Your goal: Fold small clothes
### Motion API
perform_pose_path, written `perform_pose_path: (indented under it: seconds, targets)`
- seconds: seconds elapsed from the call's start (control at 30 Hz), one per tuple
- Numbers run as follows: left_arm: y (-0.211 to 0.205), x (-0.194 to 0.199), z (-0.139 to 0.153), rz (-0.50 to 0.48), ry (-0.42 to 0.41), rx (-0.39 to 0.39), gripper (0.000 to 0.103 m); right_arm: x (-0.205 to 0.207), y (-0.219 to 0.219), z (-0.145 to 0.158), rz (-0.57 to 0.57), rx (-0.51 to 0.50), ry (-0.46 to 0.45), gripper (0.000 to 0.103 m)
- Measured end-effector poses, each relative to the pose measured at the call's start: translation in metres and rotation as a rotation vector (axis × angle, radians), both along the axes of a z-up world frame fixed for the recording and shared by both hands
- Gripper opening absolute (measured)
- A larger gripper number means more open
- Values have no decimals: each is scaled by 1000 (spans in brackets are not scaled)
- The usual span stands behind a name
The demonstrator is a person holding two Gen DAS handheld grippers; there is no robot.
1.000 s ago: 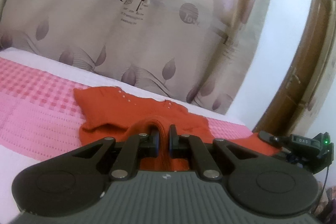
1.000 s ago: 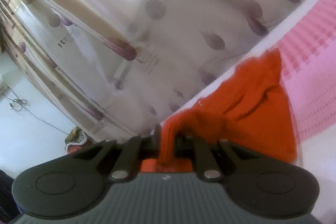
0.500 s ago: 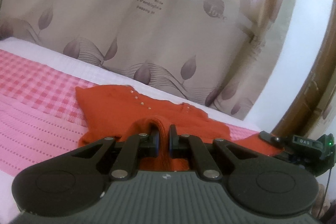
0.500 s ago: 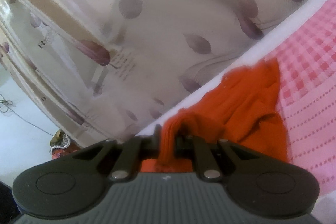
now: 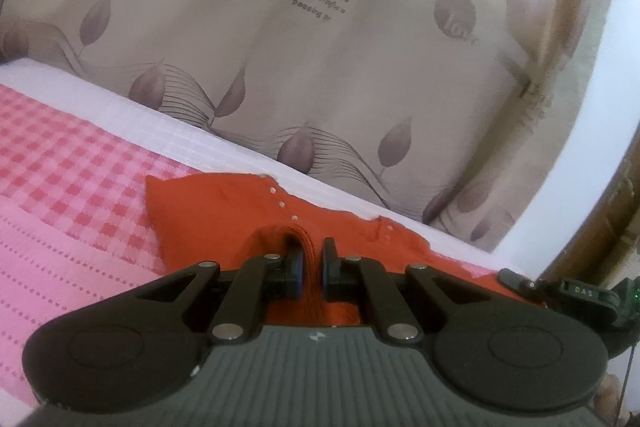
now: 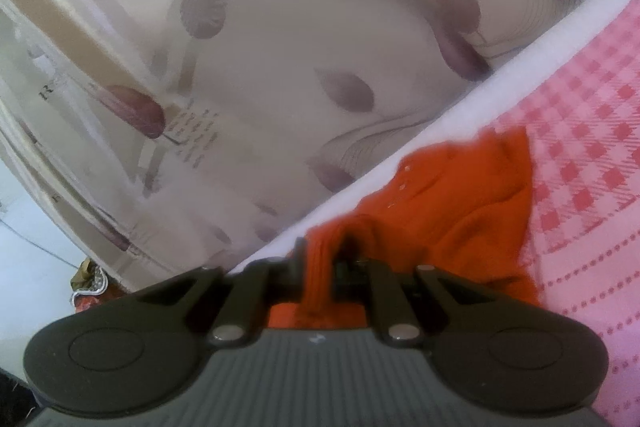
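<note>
The orange garment (image 5: 224,211) (spread on the pink checked bedcover (image 5: 60,163) toward twelve o'clock) is pinched in both clamped grippers, left gripper (image 5: 310,263) and right gripper (image 6: 320,267).

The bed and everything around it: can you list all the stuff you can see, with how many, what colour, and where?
top: one, orange, lying on the sheet near the bed's far edge, with a fold pinched in each tool
studs: a few, pale, in a row on the top
sheet: one, pink with red checks and a white far border, covering the bed
curtain: one, beige with purple leaves and dark lettering, hanging behind the bed
wall: white, right of the curtain
door frame: brown, far right edge
left tool: one, black, shut on the top's hem
right tool: one, black, shut on the top's hem
</note>
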State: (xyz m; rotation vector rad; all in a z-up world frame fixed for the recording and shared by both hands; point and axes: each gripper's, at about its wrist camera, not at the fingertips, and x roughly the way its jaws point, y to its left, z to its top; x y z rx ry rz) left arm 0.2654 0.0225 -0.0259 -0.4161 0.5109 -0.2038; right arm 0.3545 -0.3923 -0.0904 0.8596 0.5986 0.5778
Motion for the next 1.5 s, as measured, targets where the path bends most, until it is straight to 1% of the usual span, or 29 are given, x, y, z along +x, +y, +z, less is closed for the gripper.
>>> perform_pose_path:
  seconds: [0.27, 0.47, 0.53, 0.67, 0.7, 0.77, 0.83, 0.87, 0.9, 0.93, 0.97, 1.0, 1.07, 1.13, 1.2, 1.23, 1.3, 1.33, 1.37, 1.43, 1.5]
  targets:
    - [-4, 30, -12, 30, 22, 15, 9, 25, 2, -19, -34, 11, 49, 11]
    - [-5, 50, -21, 41, 36, 36, 9, 39, 2, -32, -51, 34, 74, 12]
    - [-5, 55, -23, 44, 39, 31, 10, 42, 1, -34, -59, 49, 73, 13]
    - [-4, 67, -28, 48, 51, 5, 10, 48, -4, -43, -93, 128, 94, 14]
    - [-3, 70, -29, 46, 57, -4, 12, 48, -5, -44, -104, 136, 95, 14]
    - [-1, 74, -31, 37, 68, -26, 24, 49, -6, -45, -106, 143, 94, 16]
    - [2, 77, -34, 35, 70, -61, 51, 48, -8, -45, -114, 156, 91, 26]
    - [3, 76, -33, 46, 57, -71, 59, 47, -12, -46, -124, 179, 81, 39]
    - [5, 74, -32, 71, 34, -68, 77, 46, -15, -47, -137, 212, 67, 60]
    - [7, 71, -30, 103, 4, -59, 89, 44, -19, -48, -159, 250, 53, 73]
    - [9, 67, -27, 128, -29, -55, 92, 40, -23, -48, -190, 281, 39, 95]
    - [11, 64, -25, 142, -55, -53, 95, 37, -28, -49, -225, 310, 25, 101]
    - [13, 63, -18, 150, -70, -37, 95, 32, -39, -51, -262, 371, 17, 101]
    - [16, 59, -14, 164, -72, -18, 95, 26, -44, -49, -264, 374, 18, 101]
    - [21, 52, -11, 178, -79, -9, 96, 16, -43, -40, -232, 327, -18, 101]
    - [23, 48, -10, 184, -80, 2, 95, 11, -40, -33, -196, 269, -40, 101]
    - [27, 40, -9, 188, -65, 33, 94, 3, -27, -22, -142, 110, -72, 101]
    - [29, 38, -10, 185, -48, 50, 92, -1, -18, -16, -123, 8, -88, 101]
    - [30, 36, -11, 181, -31, 65, 90, -3, -10, -12, -104, -68, -101, 101]
    - [31, 31, -15, 181, -4, 80, 83, -3, 6, -6, -82, -195, -122, 101]
    - [30, 26, -19, 161, 2, 110, 83, -4, 16, -6, -77, -285, -139, 101]
